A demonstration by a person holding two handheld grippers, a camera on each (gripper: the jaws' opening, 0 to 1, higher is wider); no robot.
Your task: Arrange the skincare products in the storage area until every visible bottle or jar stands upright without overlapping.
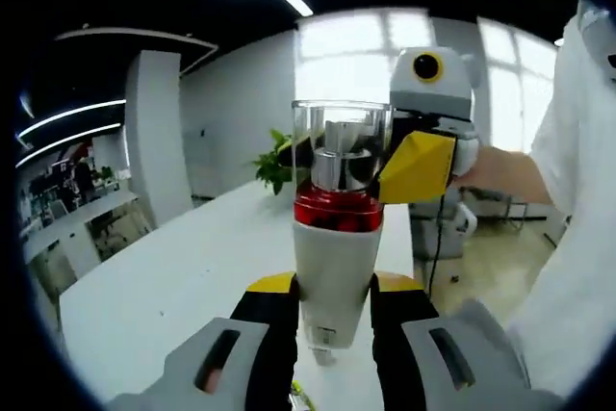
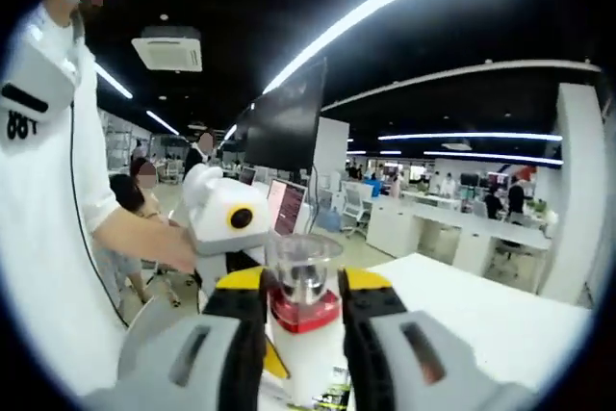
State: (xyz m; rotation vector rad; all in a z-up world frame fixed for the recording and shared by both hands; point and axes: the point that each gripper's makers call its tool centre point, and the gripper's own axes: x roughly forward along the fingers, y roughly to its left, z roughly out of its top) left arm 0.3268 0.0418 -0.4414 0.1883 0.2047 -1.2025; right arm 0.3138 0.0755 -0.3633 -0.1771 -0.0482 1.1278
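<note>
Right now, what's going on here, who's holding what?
A person is holding one skincare bottle up above the white table with both tools. The left tool clamps its white lower body, while the right tool grips near the red band, just under the clear cap. The bottle is upright and off the table, not yet set down.

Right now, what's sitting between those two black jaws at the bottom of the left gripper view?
A white bottle with a red band and clear cap stands upright between them; the right gripper is at its cap.
</note>
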